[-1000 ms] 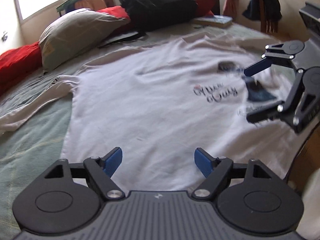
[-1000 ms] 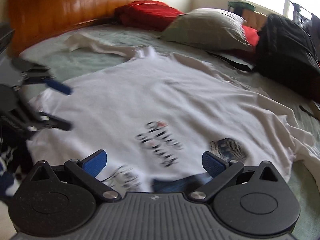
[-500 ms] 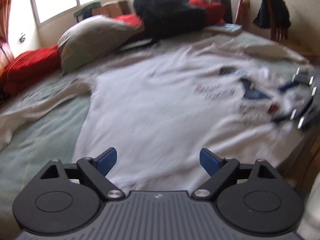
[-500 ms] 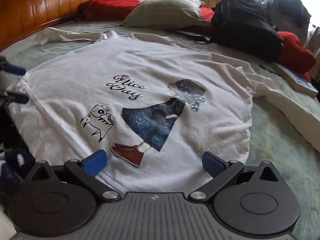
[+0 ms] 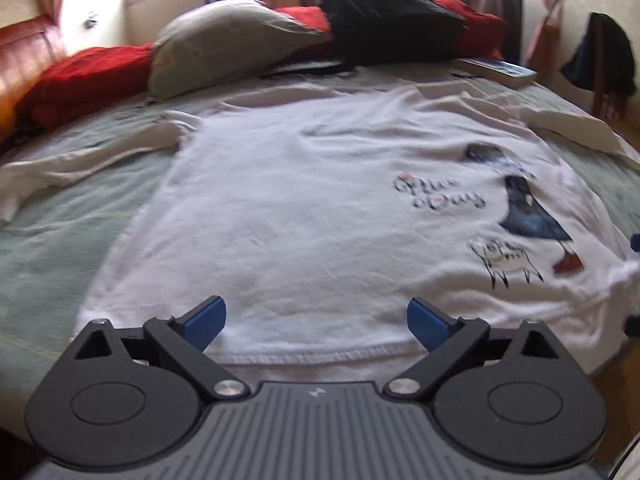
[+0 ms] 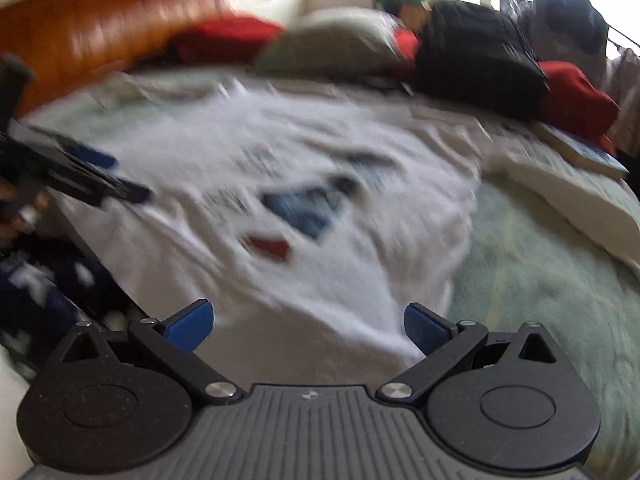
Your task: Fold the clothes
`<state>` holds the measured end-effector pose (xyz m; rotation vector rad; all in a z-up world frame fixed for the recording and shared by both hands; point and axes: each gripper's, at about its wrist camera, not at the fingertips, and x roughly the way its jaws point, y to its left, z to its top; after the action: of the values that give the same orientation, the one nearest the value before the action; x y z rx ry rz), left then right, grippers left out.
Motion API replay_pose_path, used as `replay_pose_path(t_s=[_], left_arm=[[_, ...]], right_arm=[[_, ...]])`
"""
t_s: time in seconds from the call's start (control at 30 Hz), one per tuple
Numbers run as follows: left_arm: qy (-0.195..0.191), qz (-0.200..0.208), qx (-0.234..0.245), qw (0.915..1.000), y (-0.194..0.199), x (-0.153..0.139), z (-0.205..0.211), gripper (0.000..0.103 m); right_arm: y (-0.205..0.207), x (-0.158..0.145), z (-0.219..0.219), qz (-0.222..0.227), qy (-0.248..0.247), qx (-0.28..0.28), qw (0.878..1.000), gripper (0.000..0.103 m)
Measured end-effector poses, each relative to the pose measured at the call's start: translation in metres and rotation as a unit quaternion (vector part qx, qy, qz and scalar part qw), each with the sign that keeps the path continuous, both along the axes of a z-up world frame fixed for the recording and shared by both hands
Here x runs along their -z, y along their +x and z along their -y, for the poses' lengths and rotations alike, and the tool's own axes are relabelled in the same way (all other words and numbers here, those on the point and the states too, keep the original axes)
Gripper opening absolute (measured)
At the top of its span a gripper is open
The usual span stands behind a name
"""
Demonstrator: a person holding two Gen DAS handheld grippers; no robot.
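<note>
- White cotton T-shirt [image 5: 288,208]: spread print-up across the centre of the green bed [image 5: 44,240], hem at lower frame.
- Left gripper [image 5: 316,320]: released, jaws just widening, nothing between; hovers over the hem.
- Right gripper [image 6: 308,322]: released, empty, above the shirt's lower corner.
- Advice: pinch both hem corners evenly, keeping the cloth taut.
- Obstructions: grey pillow [image 5: 228,44], black backpack [image 5: 384,12], book [image 5: 496,70] crowd the upper frame.

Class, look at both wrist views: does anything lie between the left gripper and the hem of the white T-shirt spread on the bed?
Nothing visible does. The left gripper is open, its jaws having just been opening, with nothing between them, just above the white T-shirt hem. The black backpack and pillow lie beyond the shirt.
</note>
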<state>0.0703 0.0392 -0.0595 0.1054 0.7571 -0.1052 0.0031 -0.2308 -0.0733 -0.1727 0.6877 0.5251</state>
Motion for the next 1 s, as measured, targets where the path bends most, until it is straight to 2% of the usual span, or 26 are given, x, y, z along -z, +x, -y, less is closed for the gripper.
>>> replay_pose_path(t_s=[0.1, 0.17, 0.23, 0.3, 0.4, 0.47, 0.6, 0.67, 0.73, 0.8, 0.83, 0.9, 1.0], left_arm=[[-0.001, 0.008, -0.015, 0.9999, -0.004, -0.006, 0.006, 0.097], [-0.003, 0.003, -0.015, 0.9999, -0.006, -0.004, 0.014, 0.097], [0.011, -0.004, -0.013, 0.9999, -0.011, 0.000, 0.022, 0.097], [0.027, -0.004, -0.013, 0.9996, -0.012, 0.000, 0.028, 0.097], [0.031, 0.007, -0.003, 0.9995, -0.012, -0.007, 0.034, 0.097], [0.031, 0.014, 0.009, 0.9994, -0.007, -0.014, 0.037, 0.097], [0.036, 0.019, 0.019, 0.9990, 0.012, -0.020, 0.040, 0.097], [0.029, 0.015, 0.018, 0.9993, 0.024, -0.020, 0.037, 0.097], [0.025, 0.011, 0.012, 0.9996, 0.035, -0.015, 0.031, 0.097], [0.020, -0.008, -0.008, 0.9997, 0.045, -0.002, 0.022, 0.097], [0.006, -0.020, -0.018, 0.9996, 0.048, 0.006, 0.014, 0.099], [-0.029, -0.026, -0.030, 0.9988, 0.051, 0.014, -0.001, 0.102], [-0.033, -0.023, -0.029, 0.9987, 0.056, 0.003, -0.004, 0.102]], right_arm=[[-0.001, -0.002, -0.001, 0.001, 0.024, -0.020, 1.000, 0.103], [-0.001, 0.016, 0.000, -0.022, 0.004, -0.012, 1.000, 0.103], [-0.016, 0.024, 0.006, 0.002, -0.019, -0.021, 1.000, 0.103], [-0.025, 0.025, 0.014, 0.003, -0.032, -0.025, 0.999, 0.103], [-0.025, 0.011, 0.023, -0.016, 0.006, -0.005, 1.000, 0.103], [-0.018, -0.006, 0.025, -0.001, 0.054, -0.001, 0.999, 0.103], [0.020, -0.021, 0.010, 0.027, 0.058, 0.017, 0.998, 0.103], [0.041, -0.017, 0.000, 0.018, 0.053, 0.023, 0.998, 0.103], [0.056, -0.006, -0.003, -0.012, 0.047, 0.036, 0.998, 0.103], [0.065, 0.008, 0.001, -0.050, 0.041, 0.047, 0.997, 0.103], [0.065, 0.010, 0.005, -0.052, 0.040, 0.045, 0.997, 0.103], [0.065, 0.007, 0.012, -0.055, 0.041, 0.045, 0.997, 0.103], [0.090, -0.010, 0.021, -0.073, 0.064, 0.066, 0.993, 0.103]])
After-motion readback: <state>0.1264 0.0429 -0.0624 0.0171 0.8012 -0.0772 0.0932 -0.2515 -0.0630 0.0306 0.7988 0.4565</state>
